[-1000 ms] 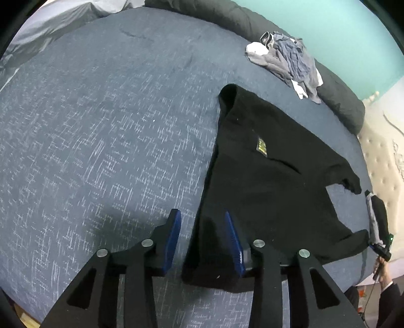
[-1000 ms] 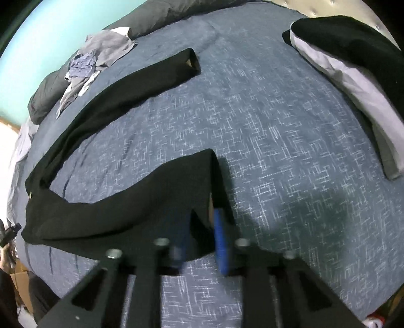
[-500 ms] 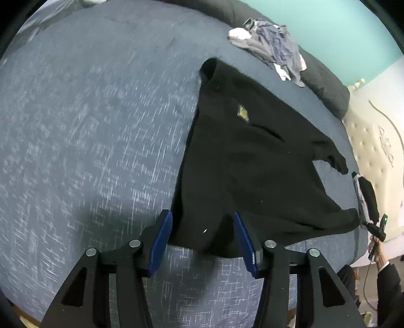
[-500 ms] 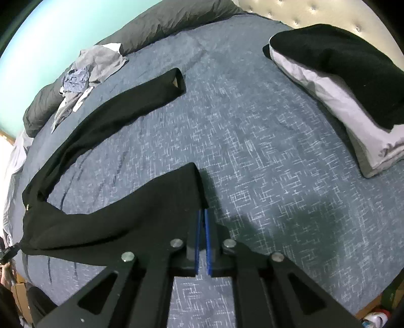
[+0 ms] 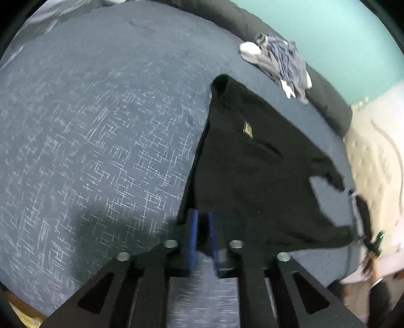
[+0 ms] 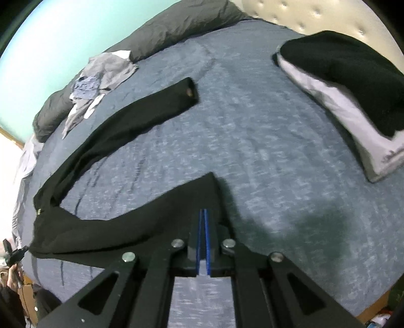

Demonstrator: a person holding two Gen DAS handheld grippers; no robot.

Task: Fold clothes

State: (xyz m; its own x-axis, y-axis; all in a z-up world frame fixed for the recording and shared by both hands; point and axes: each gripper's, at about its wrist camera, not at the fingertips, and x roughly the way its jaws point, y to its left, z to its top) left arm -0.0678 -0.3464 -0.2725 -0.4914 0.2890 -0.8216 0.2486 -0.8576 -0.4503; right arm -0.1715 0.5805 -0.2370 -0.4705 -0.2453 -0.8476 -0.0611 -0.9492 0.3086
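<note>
Two hand-held grippers take up the near hem of a black long-sleeved top (image 5: pixel 252 161) spread across a blue bedspread (image 5: pixel 101 126), its collar toward the far side and one sleeve (image 6: pixel 141 111) stretched out flat toward a heap of grey laundry (image 6: pixel 101 75). The left gripper (image 5: pixel 202 234) has its blue pads drawn narrow with dark cloth between them at the hem's left corner; the blur makes it hard to say how firmly they bite. The right gripper (image 6: pixel 204 227) is pinched fully together on the hem's other corner, the fabric peaking just ahead of its tips. A folded stack, black over pale grey (image 6: pixel 353 96), waits at the far right near the tufted headboard (image 6: pixel 303 15). The fold will likely go best if both corners rise together and level, the hem kept taut between them, then carried toward the collar so edges meet squarely without dragging the sleeve askew.
</note>
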